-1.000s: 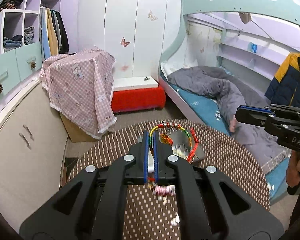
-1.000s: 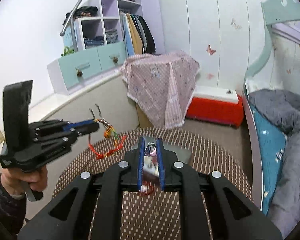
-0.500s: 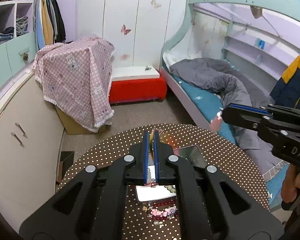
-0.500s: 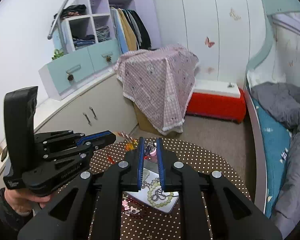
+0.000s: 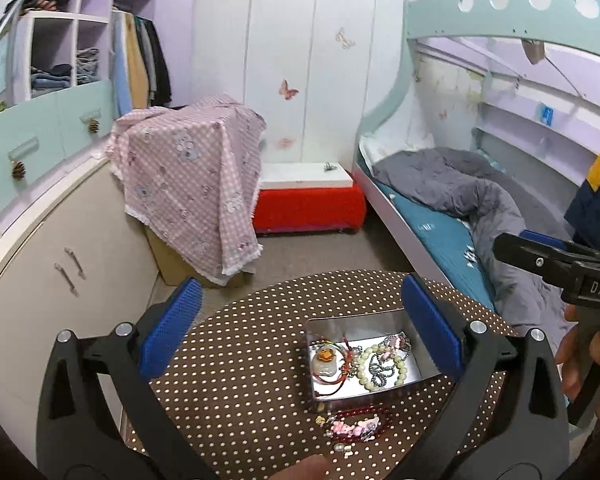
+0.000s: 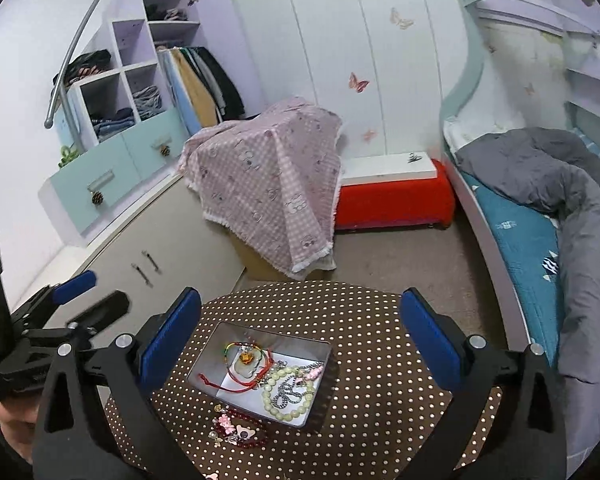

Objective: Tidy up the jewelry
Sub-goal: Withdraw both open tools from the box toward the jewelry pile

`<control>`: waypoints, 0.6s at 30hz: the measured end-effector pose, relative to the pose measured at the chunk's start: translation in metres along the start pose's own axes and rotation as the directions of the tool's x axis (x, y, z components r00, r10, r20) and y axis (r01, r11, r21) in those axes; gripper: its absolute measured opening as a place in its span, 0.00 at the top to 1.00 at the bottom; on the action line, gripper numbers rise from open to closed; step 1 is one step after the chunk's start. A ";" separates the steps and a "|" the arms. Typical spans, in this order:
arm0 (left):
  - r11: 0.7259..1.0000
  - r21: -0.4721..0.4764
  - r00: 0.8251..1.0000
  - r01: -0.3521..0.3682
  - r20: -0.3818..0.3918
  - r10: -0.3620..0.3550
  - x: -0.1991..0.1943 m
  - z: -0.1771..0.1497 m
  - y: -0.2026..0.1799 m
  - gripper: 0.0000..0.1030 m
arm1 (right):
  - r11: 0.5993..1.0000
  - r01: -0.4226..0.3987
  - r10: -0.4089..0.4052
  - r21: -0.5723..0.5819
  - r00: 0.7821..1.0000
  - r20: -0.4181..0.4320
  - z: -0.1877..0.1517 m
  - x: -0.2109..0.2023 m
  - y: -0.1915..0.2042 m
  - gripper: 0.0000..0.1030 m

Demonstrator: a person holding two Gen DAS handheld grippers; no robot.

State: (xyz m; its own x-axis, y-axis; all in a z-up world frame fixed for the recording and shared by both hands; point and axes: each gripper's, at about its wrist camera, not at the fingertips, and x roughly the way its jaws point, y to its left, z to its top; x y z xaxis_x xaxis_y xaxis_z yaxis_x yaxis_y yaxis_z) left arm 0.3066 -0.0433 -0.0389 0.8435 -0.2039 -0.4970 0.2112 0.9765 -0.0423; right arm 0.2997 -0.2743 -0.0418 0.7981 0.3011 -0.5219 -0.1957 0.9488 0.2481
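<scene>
**Loose beads left beside the tin**

Both the left gripper (image 5: 298, 330) and right gripper (image 6: 300, 330) hang wide apart, empty. The dark red bead bracelet with pink charms (image 6: 240, 428) lies on the brown dotted table (image 6: 380, 400), touching the open rectangular metal tin (image 6: 320, 390). Light, limp and slippery; pinch the strand.

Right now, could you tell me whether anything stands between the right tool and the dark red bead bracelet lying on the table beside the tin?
Nothing visible does. The right tool hangs open above the table, and the dark red bead bracelet lies bare just outside the metal tin's near wall, with a few small loose pieces beside it.
</scene>
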 end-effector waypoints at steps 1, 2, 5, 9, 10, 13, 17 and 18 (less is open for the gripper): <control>1.000 -0.007 1.000 -0.005 0.012 0.005 -0.006 -0.001 0.002 0.06 | 1.000 0.001 -0.001 0.002 1.000 0.005 0.000 -0.003 0.000 0.07; 1.000 -0.012 1.000 -0.008 0.021 0.009 -0.011 -0.001 0.002 0.06 | 1.000 0.005 -0.005 0.001 1.000 0.010 -0.002 -0.006 0.000 0.07; 1.000 -0.018 0.999 -0.012 0.049 0.013 -0.027 -0.003 0.003 0.06 | 1.000 0.009 -0.009 -0.001 1.000 0.023 -0.002 -0.015 0.003 0.07; 1.000 -0.016 0.996 -0.021 0.086 0.023 -0.048 -0.005 0.003 0.06 | 1.000 0.016 -0.015 -0.005 0.999 0.037 -0.004 -0.025 0.007 0.07; 1.000 -0.013 0.995 -0.023 0.097 0.024 -0.054 -0.005 0.002 0.06 | 1.000 0.016 -0.015 -0.004 0.999 0.042 -0.005 -0.028 0.007 0.07; 1.000 -0.005 0.993 -0.027 0.115 0.027 -0.067 -0.007 0.001 0.06 | 1.000 0.017 -0.016 -0.004 0.998 0.054 -0.006 -0.037 0.010 0.07; 1.000 0.003 0.991 -0.031 0.130 0.031 -0.080 -0.012 0.003 0.06 | 1.000 0.017 -0.017 -0.008 0.997 0.074 -0.009 -0.050 0.015 0.07; 1.000 0.004 0.991 -0.031 0.133 0.030 -0.083 -0.013 0.004 0.06 | 1.000 0.018 -0.017 -0.010 0.997 0.078 -0.011 -0.054 0.016 0.07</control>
State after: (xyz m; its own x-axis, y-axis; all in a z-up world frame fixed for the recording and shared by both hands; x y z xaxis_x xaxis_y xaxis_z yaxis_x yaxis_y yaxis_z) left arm 0.2307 -0.0217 -0.0090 0.9076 -0.1817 -0.3785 0.1868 0.9821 -0.0234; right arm 0.2469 -0.2744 -0.0187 0.8432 0.2763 -0.4613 -0.1866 0.9549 0.2308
